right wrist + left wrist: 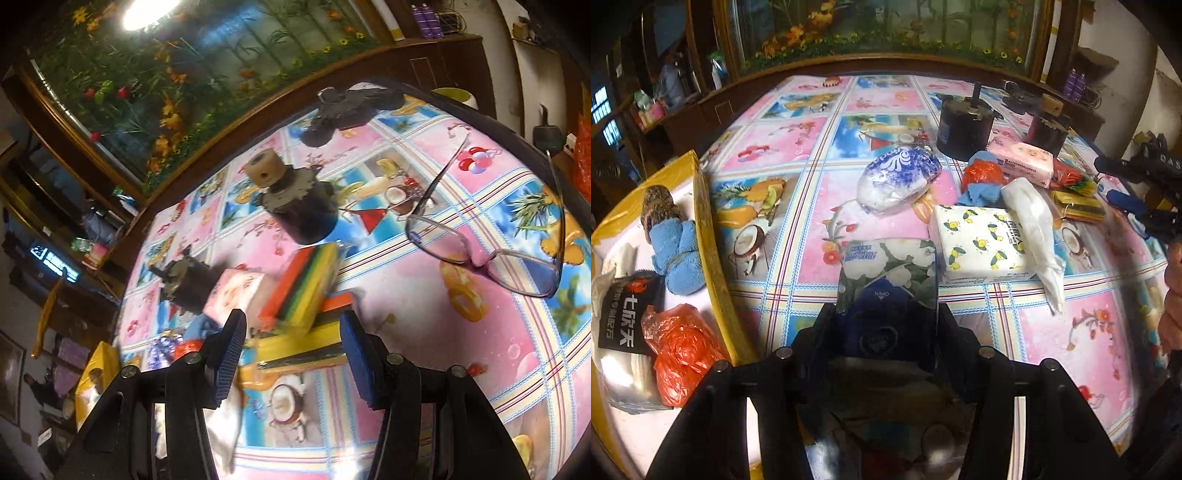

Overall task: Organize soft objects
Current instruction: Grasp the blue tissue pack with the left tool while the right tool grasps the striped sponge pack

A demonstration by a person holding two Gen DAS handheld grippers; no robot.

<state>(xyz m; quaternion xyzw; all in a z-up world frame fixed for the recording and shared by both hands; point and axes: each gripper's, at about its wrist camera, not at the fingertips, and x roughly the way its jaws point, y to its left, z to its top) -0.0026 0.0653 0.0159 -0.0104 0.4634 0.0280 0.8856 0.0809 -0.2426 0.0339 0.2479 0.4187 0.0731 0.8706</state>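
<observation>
Over the fruit-print tablecloth (798, 229), the left gripper (886, 314) is reaching forward, clenching a floral tissue pack (890, 273) marked "OPEN", beside the yellow box (709, 236). The right gripper (291, 343) is tilting, jaws spread, facing striped sponges (306, 288).

Overhead lamp glare, fisheye-warped blur

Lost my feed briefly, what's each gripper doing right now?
Left gripper: closed on the floral tissue pack.
Right gripper: open, empty.
</observation>
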